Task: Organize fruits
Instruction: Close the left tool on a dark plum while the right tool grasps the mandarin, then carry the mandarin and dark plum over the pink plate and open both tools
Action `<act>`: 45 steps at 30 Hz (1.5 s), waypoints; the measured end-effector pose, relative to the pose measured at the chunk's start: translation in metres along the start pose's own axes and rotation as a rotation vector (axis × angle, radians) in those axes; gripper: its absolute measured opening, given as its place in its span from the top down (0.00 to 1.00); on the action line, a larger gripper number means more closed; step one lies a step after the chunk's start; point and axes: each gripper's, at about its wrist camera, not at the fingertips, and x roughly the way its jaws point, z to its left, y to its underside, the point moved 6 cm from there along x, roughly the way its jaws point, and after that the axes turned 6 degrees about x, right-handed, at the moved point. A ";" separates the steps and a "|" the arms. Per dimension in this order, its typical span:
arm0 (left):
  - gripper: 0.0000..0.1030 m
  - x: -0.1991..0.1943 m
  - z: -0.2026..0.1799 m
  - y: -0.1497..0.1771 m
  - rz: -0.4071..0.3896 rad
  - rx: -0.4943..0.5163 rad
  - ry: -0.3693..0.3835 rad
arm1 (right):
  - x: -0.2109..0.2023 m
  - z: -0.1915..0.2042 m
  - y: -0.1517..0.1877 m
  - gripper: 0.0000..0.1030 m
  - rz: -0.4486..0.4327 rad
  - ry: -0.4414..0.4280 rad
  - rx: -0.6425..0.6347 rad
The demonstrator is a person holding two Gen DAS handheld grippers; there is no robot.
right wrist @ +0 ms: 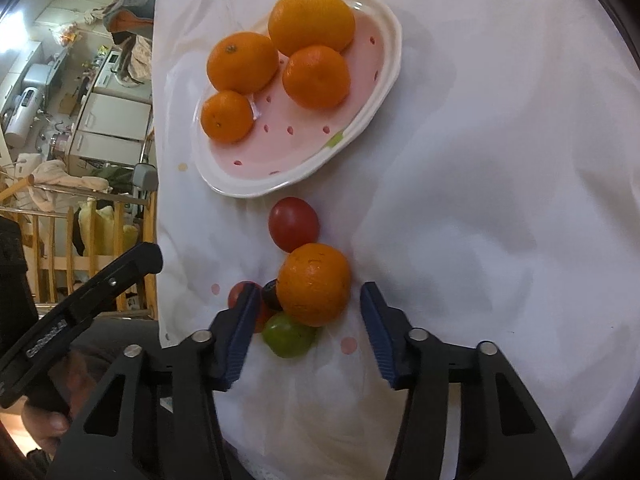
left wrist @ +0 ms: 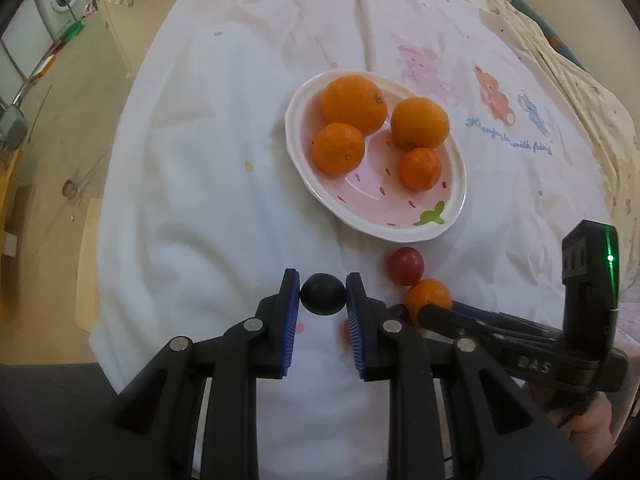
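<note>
A pink strawberry-patterned plate (left wrist: 452, 216) (right wrist: 248, 190) on the white cloth holds several oranges. My left gripper (left wrist: 322, 296) is shut on a small dark round fruit (left wrist: 322, 293), held above the cloth in front of the plate. My right gripper (right wrist: 309, 291) stands open around a loose orange (right wrist: 314, 284) (left wrist: 428, 294); gaps show between both pads and the peel. A red tomato (right wrist: 293, 223) (left wrist: 405, 265) lies between that orange and the plate. A green fruit (right wrist: 288, 334), a second red fruit (right wrist: 239, 294) and a small dark fruit (right wrist: 272, 294) crowd the orange's left side.
The white printed cloth (left wrist: 200, 200) covers a round table, whose edge drops to the floor on the left. A wooden railing (right wrist: 60, 240) and kitchen clutter lie beyond that edge. Bare cloth spreads to the right of the plate in the right wrist view.
</note>
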 end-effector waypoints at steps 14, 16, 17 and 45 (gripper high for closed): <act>0.81 0.000 0.005 -0.001 -0.033 0.003 -0.069 | -0.024 -0.003 0.002 0.65 -0.053 -0.009 -0.006; 0.81 0.001 0.010 -0.002 -0.041 0.000 -0.085 | -0.028 -0.002 0.001 0.65 -0.063 -0.015 -0.008; 0.81 0.001 0.011 -0.002 -0.042 -0.003 -0.090 | -0.031 -0.001 0.001 0.65 -0.069 -0.022 -0.008; 0.81 -0.014 0.004 -0.015 -0.140 0.068 -0.205 | -0.133 0.022 -0.028 0.65 -0.399 -0.197 -0.055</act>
